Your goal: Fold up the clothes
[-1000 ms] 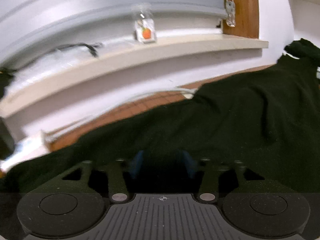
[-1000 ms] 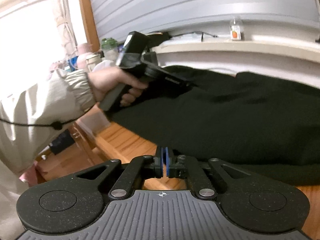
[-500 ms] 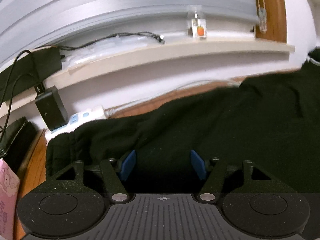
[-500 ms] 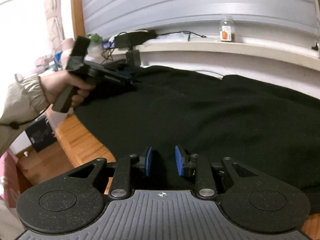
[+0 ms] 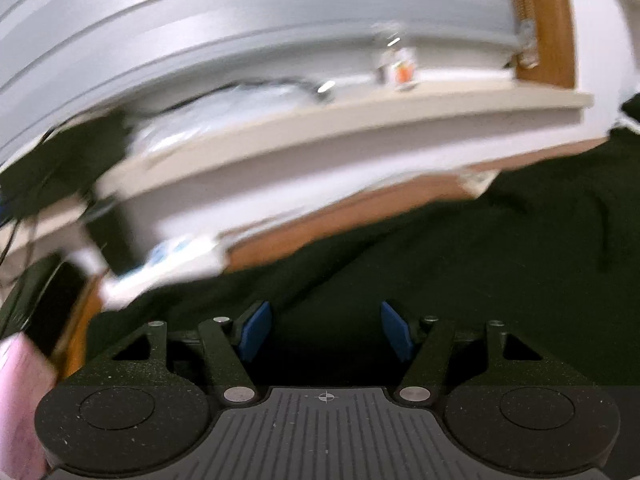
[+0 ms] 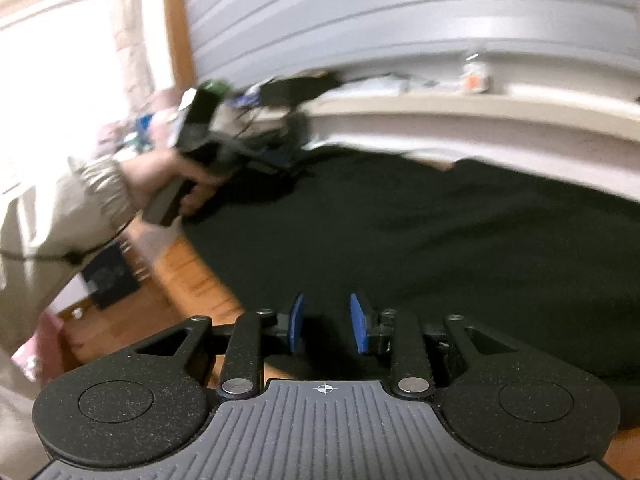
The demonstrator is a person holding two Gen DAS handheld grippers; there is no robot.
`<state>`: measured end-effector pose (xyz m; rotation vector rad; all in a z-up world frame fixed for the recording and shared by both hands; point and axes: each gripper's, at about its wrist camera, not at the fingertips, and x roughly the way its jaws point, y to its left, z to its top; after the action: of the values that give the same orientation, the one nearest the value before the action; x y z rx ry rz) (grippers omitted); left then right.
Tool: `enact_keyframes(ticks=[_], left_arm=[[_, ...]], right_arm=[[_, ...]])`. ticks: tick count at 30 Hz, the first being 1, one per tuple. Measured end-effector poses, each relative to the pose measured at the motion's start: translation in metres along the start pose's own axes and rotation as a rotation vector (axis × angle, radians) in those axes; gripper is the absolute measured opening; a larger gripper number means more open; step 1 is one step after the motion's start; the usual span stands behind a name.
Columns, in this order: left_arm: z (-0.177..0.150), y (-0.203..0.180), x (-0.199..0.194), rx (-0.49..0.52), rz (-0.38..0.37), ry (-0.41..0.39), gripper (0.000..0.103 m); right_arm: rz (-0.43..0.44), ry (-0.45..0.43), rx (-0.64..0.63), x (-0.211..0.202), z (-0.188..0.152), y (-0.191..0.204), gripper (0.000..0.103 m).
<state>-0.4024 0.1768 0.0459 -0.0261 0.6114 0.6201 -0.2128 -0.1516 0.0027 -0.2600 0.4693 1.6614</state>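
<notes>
Hovering over the black garment [image 6: 420, 232], both claws gape.

Dark garment [image 6: 420, 240] lies spread flat (few wrinkles) across the wooden tabletop [image 6: 192, 280].

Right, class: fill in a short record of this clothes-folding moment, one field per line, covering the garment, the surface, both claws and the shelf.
garment: black fabric garment, spread flat
surface: brown wooden table, garment covering most of it
left claw: open, blue pads apart above the garment, nothing between them
right claw: open, at the garment's near edge, nothing held
shelf: pale ledge behind the table, small clear bottle with an orange label standing on it
image quality: blurred
</notes>
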Motion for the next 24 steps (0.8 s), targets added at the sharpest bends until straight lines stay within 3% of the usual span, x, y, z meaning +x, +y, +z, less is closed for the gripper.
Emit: enact_keyframes(ticks=[5,11,12,13,14,16,20,22,24], left_arm=[[0.036,-0.034,0.027,0.078,-0.085,-0.037,0.070],[0.058,-0.049,0.074,0.116,-0.150,0.031,0.068],[0.058,-0.048,0.081,0.110,-0.167,0.057,0.055],[0.057,-0.046,0.086,0.099,-0.193,0.083,0.030],[0.056,-0.043,0.089,0.082,-0.206,0.092,0.016],[0.057,-0.035,0.087,0.031,-0.185,0.077,0.008],[0.056,-0.023,0.077,-0.046,-0.066,0.013,0.011],[0.057,-0.028,0.080,-0.032,-0.041,0.033,0.039],[0.056,-0.033,0.077,-0.019,-0.023,0.014,0.056]], right_arm=[[-0.137,-0.002,0.020,-0.021,0.007,-0.054,0.040],[-0.270,0.014,0.050,-0.028,0.010,-0.101,0.040],[-0.287,0.016,0.046,-0.028,0.010,-0.105,0.040],[-0.302,0.022,0.048,-0.028,0.009,-0.110,0.040],[-0.316,0.029,0.052,-0.028,0.008,-0.115,0.040],[-0.340,0.046,0.065,-0.027,0.005,-0.124,0.040],[-0.332,0.068,0.130,-0.027,-0.003,-0.141,0.039],[-0.329,0.075,0.134,-0.026,-0.004,-0.141,0.039],[-0.333,0.075,0.125,-0.026,-0.005,-0.138,0.040]])
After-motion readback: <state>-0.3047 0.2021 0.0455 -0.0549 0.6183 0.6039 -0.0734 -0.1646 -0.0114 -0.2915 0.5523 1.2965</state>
